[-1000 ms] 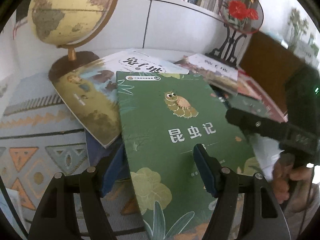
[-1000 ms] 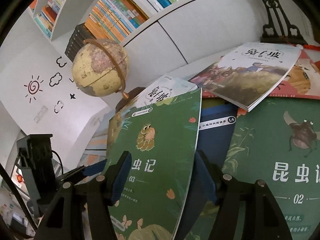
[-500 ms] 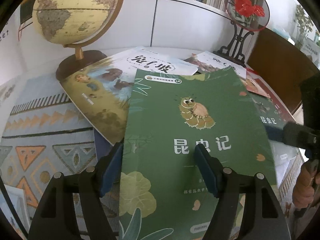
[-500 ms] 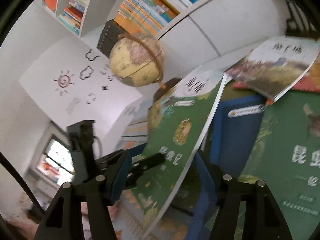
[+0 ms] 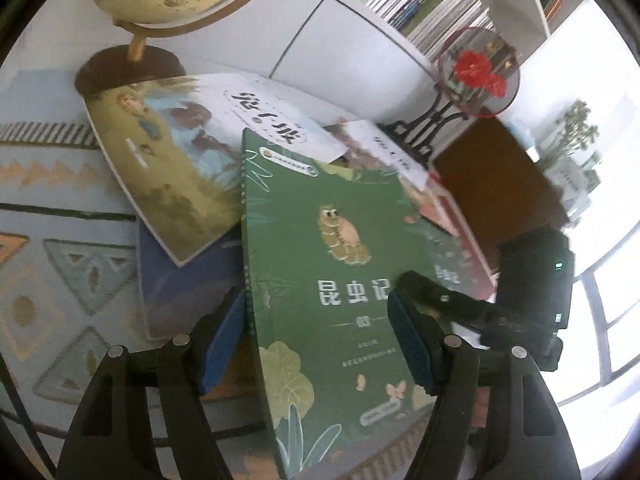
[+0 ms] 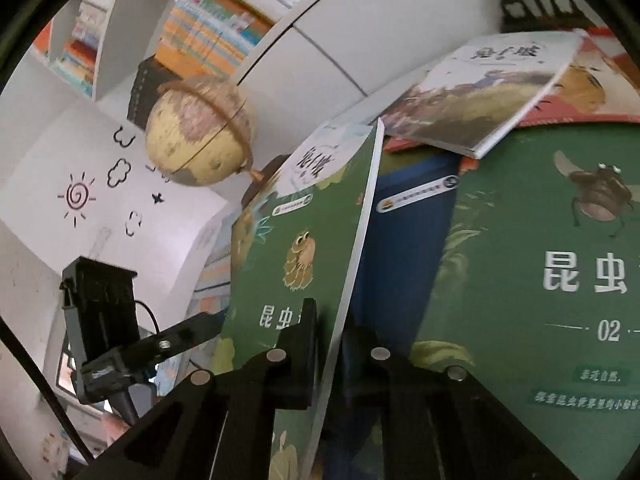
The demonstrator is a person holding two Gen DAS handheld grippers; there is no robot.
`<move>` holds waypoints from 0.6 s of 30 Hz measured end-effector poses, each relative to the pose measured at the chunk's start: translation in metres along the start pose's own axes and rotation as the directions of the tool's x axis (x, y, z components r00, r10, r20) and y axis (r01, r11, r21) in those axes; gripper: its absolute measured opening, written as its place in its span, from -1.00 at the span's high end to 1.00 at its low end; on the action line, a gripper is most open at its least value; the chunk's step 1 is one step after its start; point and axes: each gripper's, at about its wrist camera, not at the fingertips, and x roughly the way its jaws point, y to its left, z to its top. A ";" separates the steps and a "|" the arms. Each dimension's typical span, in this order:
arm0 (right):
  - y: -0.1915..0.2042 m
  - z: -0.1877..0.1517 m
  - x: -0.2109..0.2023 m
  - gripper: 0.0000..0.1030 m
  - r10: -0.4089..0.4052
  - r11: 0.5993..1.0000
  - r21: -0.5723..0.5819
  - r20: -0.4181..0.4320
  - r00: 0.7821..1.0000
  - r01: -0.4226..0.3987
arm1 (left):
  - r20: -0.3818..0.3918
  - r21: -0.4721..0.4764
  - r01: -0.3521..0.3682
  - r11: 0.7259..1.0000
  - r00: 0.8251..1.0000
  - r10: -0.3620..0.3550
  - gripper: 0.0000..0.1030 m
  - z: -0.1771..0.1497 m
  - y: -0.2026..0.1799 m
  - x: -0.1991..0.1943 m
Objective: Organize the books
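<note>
We have a loose pile of thin paperbacks spread on the patterned cloth [image 5: 60,248], near the globe [image 6: 198,132] and below the far bookshelf [image 5: 420,0]. The biggest piece in hand is the green book [image 5: 320,272], volume 03, lifted on its right edge and tilted above a blue book [image 5: 180,280]; a second green book [image 6: 560,280], volume 02, lies flat to its right. A pale picture book [image 5: 168,168] lies at the far left, partly under the lifted one.

We judge the green book light, glossy and floppy: held by one edge it will sag and could slip, so we grip well in from the edge, near the spine if we can.

Our right gripper [image 6: 332,344] is clamped tight on its right edge. Our left gripper [image 5: 316,340] stands about half open, jaws straddling the near left edge without pressing.
</note>
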 end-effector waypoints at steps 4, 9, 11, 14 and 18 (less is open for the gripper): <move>0.000 0.000 -0.001 0.81 -0.013 1.000 -0.013 0.008 1.000 0.013 | 0.024 0.064 0.016 0.998 1.000 -0.018 -0.25 -0.001 -0.016 -0.006; -0.004 0.001 -0.002 0.81 0.000 1.000 0.001 0.005 1.000 0.000 | -0.002 0.095 -0.043 0.995 0.999 0.043 0.17 -0.006 -0.029 0.002; -0.004 0.000 -0.003 0.81 -0.003 1.000 0.001 0.006 1.000 0.003 | -0.023 0.087 -0.115 0.990 0.993 0.117 0.35 -0.008 -0.026 0.010; 0.000 -0.001 -0.004 0.80 -0.026 0.999 -0.026 0.008 1.000 0.026 | -0.023 0.111 -0.186 0.976 0.982 0.190 0.49 -0.008 -0.026 0.011; 0.015 -0.002 -0.003 0.81 -0.064 0.993 -0.095 0.019 0.998 0.065 | -0.007 0.179 -0.291 0.940 0.955 0.297 0.48 -0.012 -0.037 0.015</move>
